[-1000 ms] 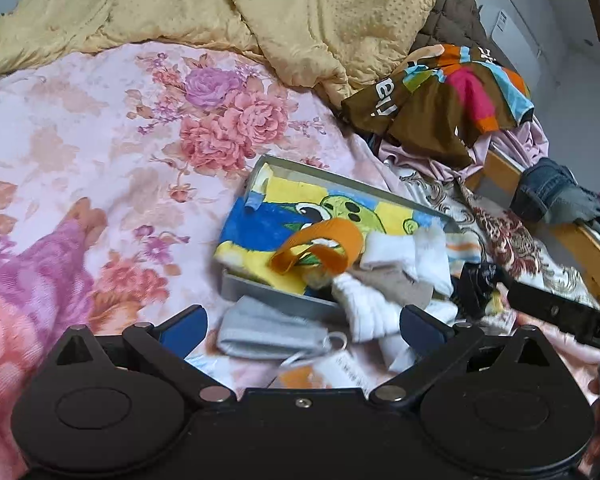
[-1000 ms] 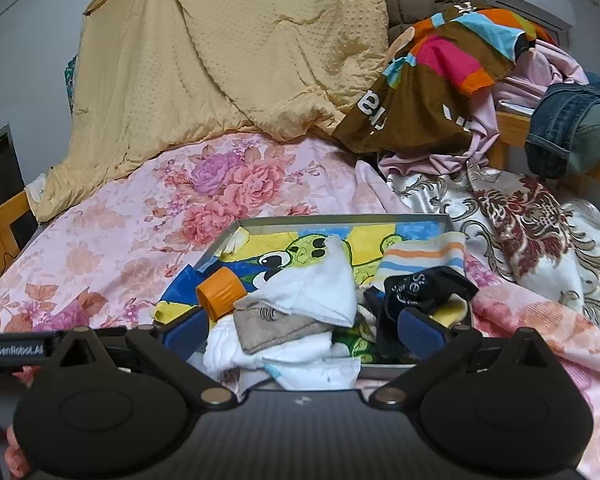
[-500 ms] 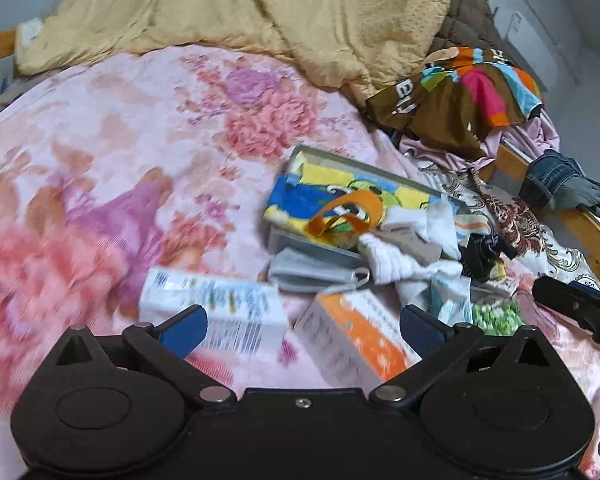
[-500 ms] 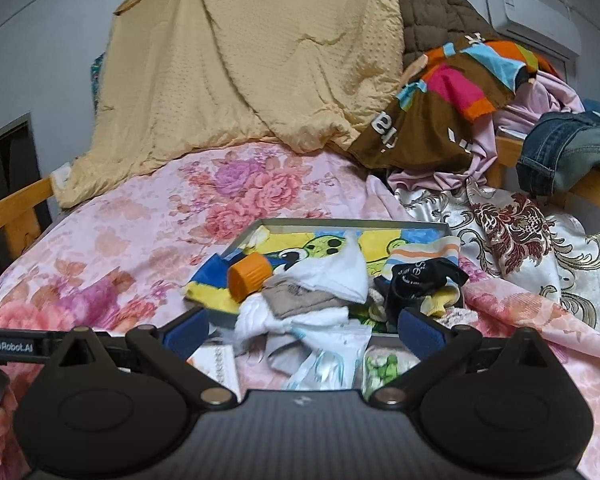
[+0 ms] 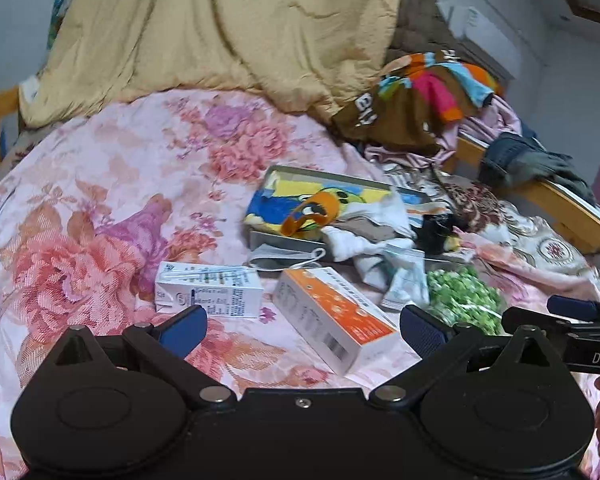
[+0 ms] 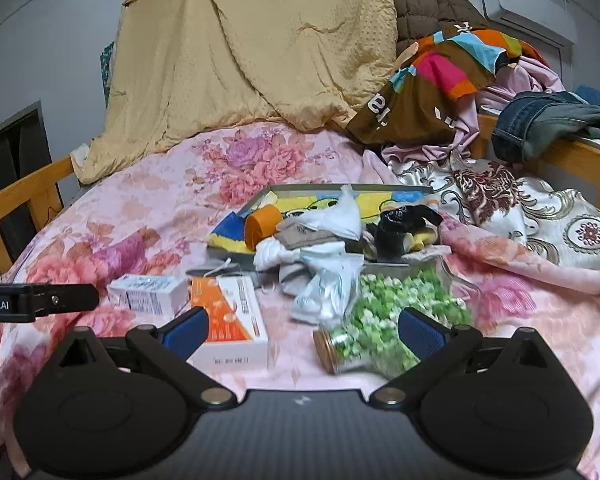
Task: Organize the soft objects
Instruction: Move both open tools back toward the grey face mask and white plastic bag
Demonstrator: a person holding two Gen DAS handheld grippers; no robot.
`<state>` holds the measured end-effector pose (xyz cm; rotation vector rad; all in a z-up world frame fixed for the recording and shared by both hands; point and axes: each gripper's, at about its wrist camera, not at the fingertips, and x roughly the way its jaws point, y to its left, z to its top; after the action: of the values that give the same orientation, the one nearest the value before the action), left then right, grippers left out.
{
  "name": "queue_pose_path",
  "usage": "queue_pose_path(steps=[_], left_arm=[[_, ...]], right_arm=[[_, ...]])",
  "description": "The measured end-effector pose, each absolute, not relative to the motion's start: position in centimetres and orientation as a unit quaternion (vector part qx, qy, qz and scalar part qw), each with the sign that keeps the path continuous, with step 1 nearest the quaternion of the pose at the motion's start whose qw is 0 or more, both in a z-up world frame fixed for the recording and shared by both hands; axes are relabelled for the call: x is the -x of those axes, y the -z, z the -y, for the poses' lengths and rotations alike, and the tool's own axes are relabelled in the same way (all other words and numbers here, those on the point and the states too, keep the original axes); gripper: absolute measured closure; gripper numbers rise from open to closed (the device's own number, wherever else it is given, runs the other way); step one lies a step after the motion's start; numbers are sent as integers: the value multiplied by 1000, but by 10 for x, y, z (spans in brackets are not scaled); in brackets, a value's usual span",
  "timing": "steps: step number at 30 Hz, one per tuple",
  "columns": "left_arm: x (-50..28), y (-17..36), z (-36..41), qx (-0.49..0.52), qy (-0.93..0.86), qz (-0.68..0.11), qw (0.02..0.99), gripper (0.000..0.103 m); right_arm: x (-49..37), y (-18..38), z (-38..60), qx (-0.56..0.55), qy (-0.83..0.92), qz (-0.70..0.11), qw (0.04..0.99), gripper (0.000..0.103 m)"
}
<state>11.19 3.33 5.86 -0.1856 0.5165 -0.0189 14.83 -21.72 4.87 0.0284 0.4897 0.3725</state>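
**Both tongs open above a cluttered bed, nothing gripped**

Left tongs (image 5: 303, 322): jaws spread wide, empty, held above the floral bedspread (image 5: 100, 208). Right tongs (image 6: 302, 326): likewise wide apart and empty.

Left to right across the bed, from the left wrist view:
- White carton (image 5: 208, 290) lying flat on the bedspread, just ahead of the left tongs' left finger.
- Orange-and-white box (image 5: 336, 314) lying on its side, angled, just right of the carton and not quite touching it.
- Grey face mask (image 5: 284, 254) with white ear loops, lying against the near wall of the tray.
- Shallow metal tray (image 5: 284, 238) behind these, lined with a blue-and-yellow cartoon cloth (image 5: 276, 204). An orange band (image 5: 312, 214) lies curled on the cloth.
- Pile of soft items on the tray's right half: white socks (image 5: 352, 242), a tan cloth (image 5: 364, 228), a black sock (image 5: 434, 230). The white socks spill over the near rim onto the bedspread.
- Pale blue packets (image 5: 406, 280) in front of the tray, touching the spilled socks.
- Clear jar of green and white pieces (image 6: 384, 320) lying on its side, cork end toward the camera, between the right tongs' fingers in the right wrist view.

Behind: a yellow quilt (image 6: 260, 52) heaped at the head of the bed; a brown multicolour garment (image 6: 432, 84) to its right; jeans (image 6: 540, 124) draped on the wooden bed rail.
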Motion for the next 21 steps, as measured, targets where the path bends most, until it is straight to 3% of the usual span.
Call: queue_pose_path(steps=[21], left_arm=[[-106,-27,-40,76,-10,-287,955,1]], right_arm=[[-132,-25,212,-5,-193,-263,945,0]])
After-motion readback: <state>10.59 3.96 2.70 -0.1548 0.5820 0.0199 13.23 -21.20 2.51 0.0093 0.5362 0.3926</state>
